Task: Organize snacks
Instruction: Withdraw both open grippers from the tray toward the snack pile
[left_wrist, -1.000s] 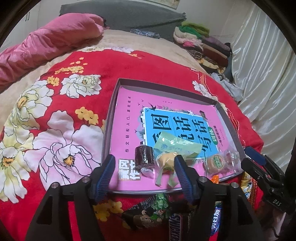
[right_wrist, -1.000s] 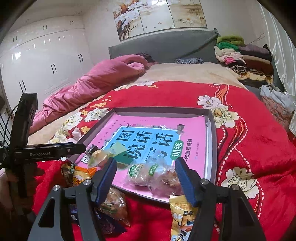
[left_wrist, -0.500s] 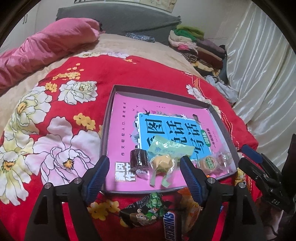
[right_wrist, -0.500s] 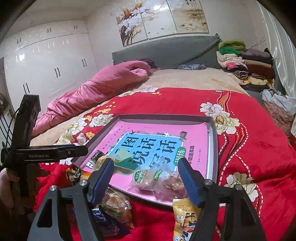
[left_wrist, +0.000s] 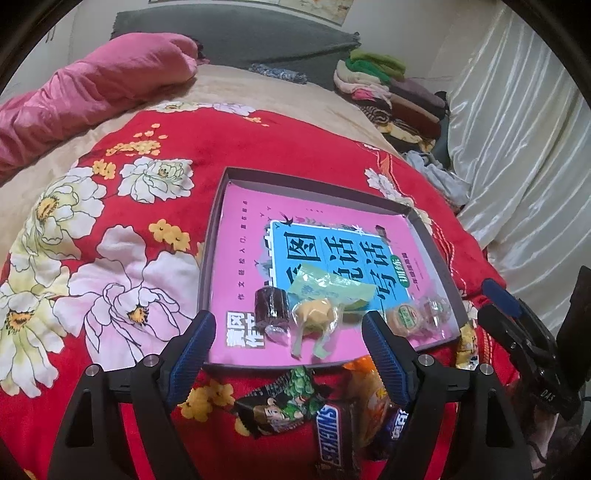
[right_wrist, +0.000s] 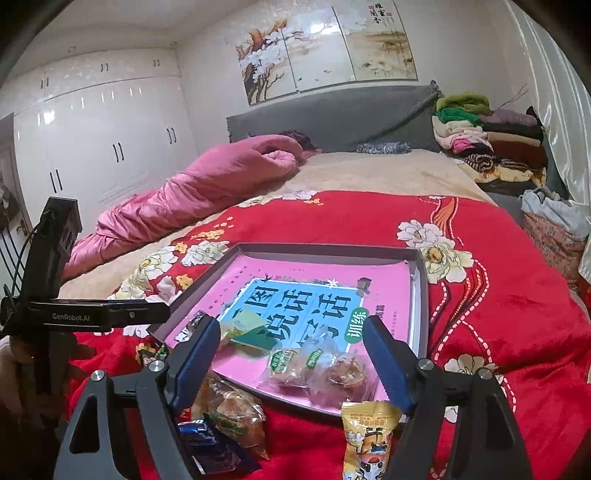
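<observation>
A shallow grey tray (left_wrist: 212, 236) lined with a pink and blue book cover lies on the red flowered blanket. In it lie a brown cake roll (left_wrist: 270, 307), a yellow wrapped sweet (left_wrist: 314, 316), a green packet (left_wrist: 332, 290) and clear-wrapped pastries (left_wrist: 404, 318). My left gripper (left_wrist: 288, 334) is open and empty, raised over the tray's near edge. Loose on the blanket below it lie a Snickers bar (left_wrist: 330, 432) and a cartoon packet (left_wrist: 275, 408). My right gripper (right_wrist: 291, 341) is open and empty above the pastries (right_wrist: 314, 369); a yellow packet (right_wrist: 367, 435) and a wrapped bun (right_wrist: 231, 410) lie near it.
A pink quilt (right_wrist: 192, 199) lies at the far left of the bed. Folded clothes (right_wrist: 487, 144) are stacked at the far right by the grey headboard (right_wrist: 332, 110). A white curtain (left_wrist: 517, 147) hangs on the right. White wardrobes (right_wrist: 96, 147) stand at left.
Both grippers have drawn back and up from the tray, so more of the loose snacks in front of it shows. Both stay open. The snacks have not moved.
</observation>
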